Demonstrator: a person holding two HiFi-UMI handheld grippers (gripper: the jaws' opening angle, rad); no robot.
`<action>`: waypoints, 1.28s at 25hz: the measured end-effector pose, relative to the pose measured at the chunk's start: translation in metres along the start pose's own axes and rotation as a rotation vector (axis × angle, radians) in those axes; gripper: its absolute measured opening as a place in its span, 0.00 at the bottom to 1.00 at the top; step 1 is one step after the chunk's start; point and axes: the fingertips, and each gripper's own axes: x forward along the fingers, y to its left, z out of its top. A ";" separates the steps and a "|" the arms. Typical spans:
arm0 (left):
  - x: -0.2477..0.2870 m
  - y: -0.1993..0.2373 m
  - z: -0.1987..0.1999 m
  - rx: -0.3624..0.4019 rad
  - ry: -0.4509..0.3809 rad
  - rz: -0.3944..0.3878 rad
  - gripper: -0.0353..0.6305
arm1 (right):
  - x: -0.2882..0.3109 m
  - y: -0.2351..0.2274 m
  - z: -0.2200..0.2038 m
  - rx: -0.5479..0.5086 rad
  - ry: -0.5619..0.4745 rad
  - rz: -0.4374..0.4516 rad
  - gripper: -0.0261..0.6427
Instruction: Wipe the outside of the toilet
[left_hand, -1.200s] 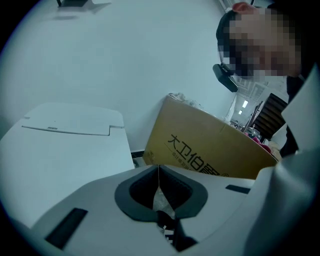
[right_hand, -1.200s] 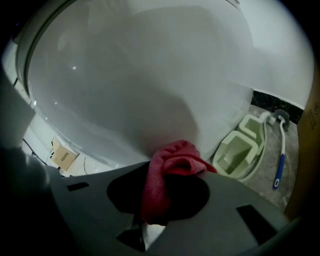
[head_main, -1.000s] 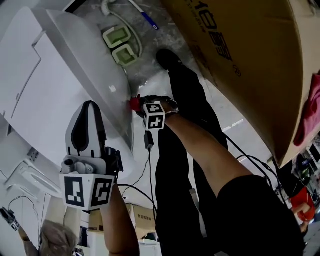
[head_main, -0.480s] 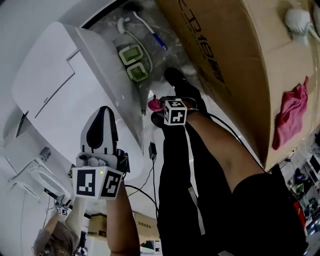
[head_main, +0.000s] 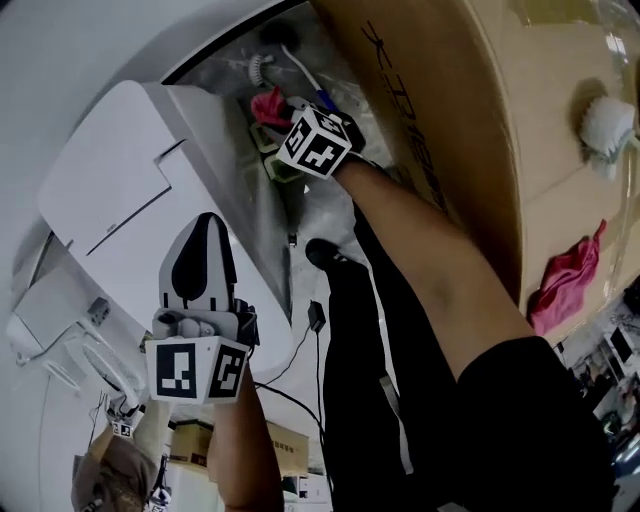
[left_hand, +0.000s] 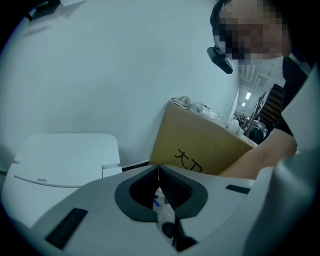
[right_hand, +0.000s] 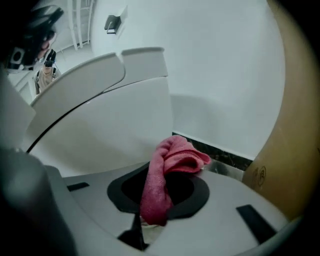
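The white toilet (head_main: 120, 190) fills the left of the head view, its lid down. My right gripper (head_main: 290, 125) reaches far back beside the toilet's rear, shut on a pink cloth (head_main: 268, 105). In the right gripper view the cloth (right_hand: 167, 170) hangs out of the gripper (right_hand: 159, 186), close to the toilet's curved side wall (right_hand: 115, 115); I cannot tell whether they touch. My left gripper (head_main: 205, 225) hovers over the toilet's near side, shut and holding nothing. In the left gripper view it (left_hand: 159, 172) points past the lid (left_hand: 65, 155).
A big cardboard box (head_main: 470, 130) stands right of the toilet, leaving a narrow gap. A toilet brush (head_main: 262, 68) lies at the back wall. Another pink cloth (head_main: 565, 275) lies on the box. A cable (head_main: 300, 350) trails on the floor beside my legs (head_main: 370, 350).
My right gripper has carried the pink cloth from the toilet's lower side back toward the wall behind the toilet. The left gripper has stayed about where it was.
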 end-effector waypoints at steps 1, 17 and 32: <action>0.003 0.001 0.000 -0.009 0.003 0.003 0.08 | 0.007 -0.007 0.010 0.008 -0.011 -0.004 0.17; 0.039 0.039 -0.015 -0.034 0.051 0.035 0.08 | 0.137 -0.044 0.019 0.008 0.076 0.059 0.17; 0.042 0.049 -0.021 -0.056 0.051 0.006 0.08 | 0.145 0.000 -0.022 -0.087 0.113 0.172 0.17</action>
